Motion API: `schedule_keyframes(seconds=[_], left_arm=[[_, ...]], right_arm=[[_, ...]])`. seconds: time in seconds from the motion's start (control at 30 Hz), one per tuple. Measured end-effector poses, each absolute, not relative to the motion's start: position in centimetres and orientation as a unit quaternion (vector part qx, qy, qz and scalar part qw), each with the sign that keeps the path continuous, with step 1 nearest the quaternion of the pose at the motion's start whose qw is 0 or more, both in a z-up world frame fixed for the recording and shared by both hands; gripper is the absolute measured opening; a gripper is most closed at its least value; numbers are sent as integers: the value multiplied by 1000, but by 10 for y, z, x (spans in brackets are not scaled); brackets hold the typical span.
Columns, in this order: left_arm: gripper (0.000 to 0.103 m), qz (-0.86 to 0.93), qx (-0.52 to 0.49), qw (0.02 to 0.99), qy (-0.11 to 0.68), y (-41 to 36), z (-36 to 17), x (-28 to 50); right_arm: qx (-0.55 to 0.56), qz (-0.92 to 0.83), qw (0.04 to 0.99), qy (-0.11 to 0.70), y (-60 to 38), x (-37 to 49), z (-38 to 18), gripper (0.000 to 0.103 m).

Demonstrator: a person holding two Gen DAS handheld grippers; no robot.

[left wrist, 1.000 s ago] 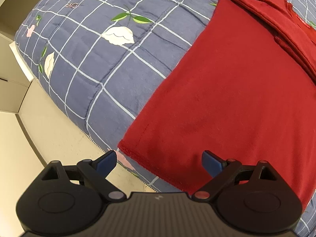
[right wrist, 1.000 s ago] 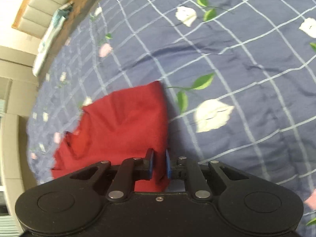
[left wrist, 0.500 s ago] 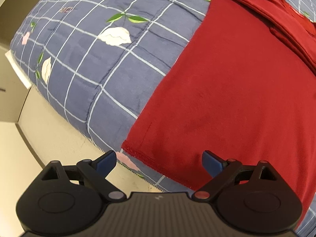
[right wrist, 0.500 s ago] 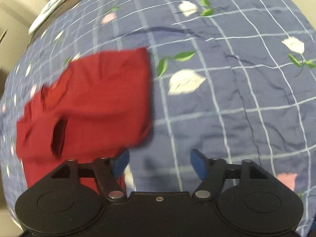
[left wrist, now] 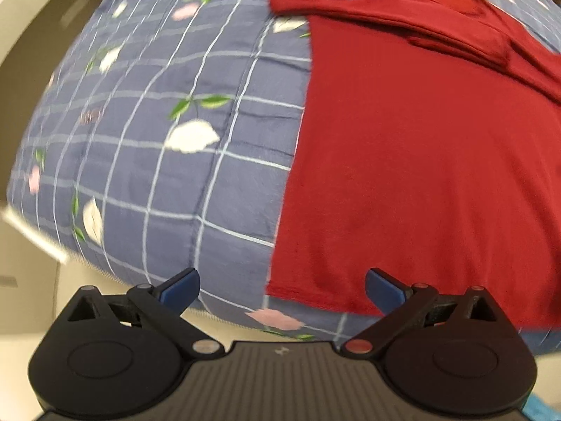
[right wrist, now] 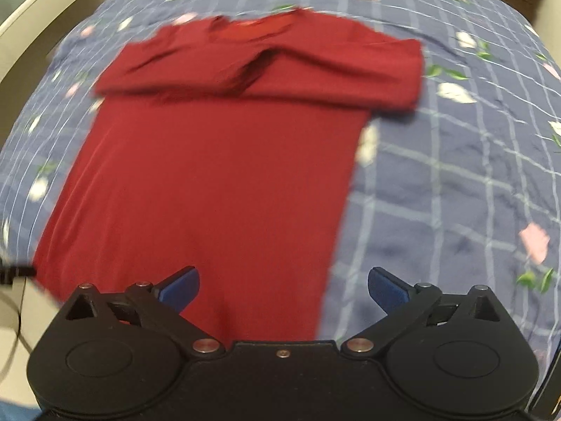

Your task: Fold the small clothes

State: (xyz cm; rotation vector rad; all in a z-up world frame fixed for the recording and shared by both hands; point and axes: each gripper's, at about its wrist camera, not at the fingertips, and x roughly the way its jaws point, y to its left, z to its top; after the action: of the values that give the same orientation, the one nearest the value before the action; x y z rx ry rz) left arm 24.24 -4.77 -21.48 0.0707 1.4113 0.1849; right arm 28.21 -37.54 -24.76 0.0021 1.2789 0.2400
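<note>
A dark red shirt [right wrist: 217,182] lies flat on the bed, its sleeves folded in across the chest near the collar. My right gripper [right wrist: 283,289] hovers open over the shirt's near right hem corner, with nothing between its fingers. In the left wrist view the same red shirt [left wrist: 420,175] fills the right half. My left gripper [left wrist: 282,289] stands open just above the shirt's near left hem corner, also holding nothing.
The bed is covered by a blue checked quilt [left wrist: 157,175] with white and pink flowers; the blue quilt [right wrist: 455,210] spreads to the right of the shirt too. The bed's near edge and pale floor [left wrist: 28,280] show at lower left. A black cable [right wrist: 14,301] hangs at left.
My right gripper let go of the red sleeve, opened, and pulled back to the shirt's near hem. The left gripper stayed open and shifted slightly toward the hem's left corner.
</note>
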Motion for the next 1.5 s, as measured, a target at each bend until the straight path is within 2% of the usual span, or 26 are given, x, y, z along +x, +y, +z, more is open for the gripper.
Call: schedule_keyframes(seconds=[0.17,0.5,0.67,0.73,0.8,0.83,0.9,1.0,1.2,1.43,1.5], left_arm=[[102,39,93,758,644,-50,-221,224],[102,5,122,758,640,-64,-224,203],[102,-9,120,760,639,-72,-221,199],[102,-18,128,759,639,-78,-222,198],[102,-27,138,757,638,-83,-223,197],[102,-31,143,758,636,-86,-223,196],[102,-40,152,759,632,-92,-223,195],[102,-57,163,763,623,-103,-224,194],[102,-95,206,771,595,-136,-227,193],[102,-89,265,788,548,-170,-234,205],[96,-79,287,786,542,-174,-240,209]], right_arm=[[-59,137,806,573,-326,228,-248,101],[-221,214,771,557,-258,168,-287,82],[-236,198,772,555,-254,171,-300,75],[-233,195,778,550,-255,174,-299,67],[-225,196,782,548,-258,177,-296,48],[-218,198,783,548,-260,178,-294,44],[-196,203,785,551,-264,184,-285,17],[-140,201,791,561,-274,197,-268,13],[6,188,780,597,-299,240,-233,11],[13,212,770,601,-300,267,-203,10],[4,219,769,601,-300,271,-197,10]])
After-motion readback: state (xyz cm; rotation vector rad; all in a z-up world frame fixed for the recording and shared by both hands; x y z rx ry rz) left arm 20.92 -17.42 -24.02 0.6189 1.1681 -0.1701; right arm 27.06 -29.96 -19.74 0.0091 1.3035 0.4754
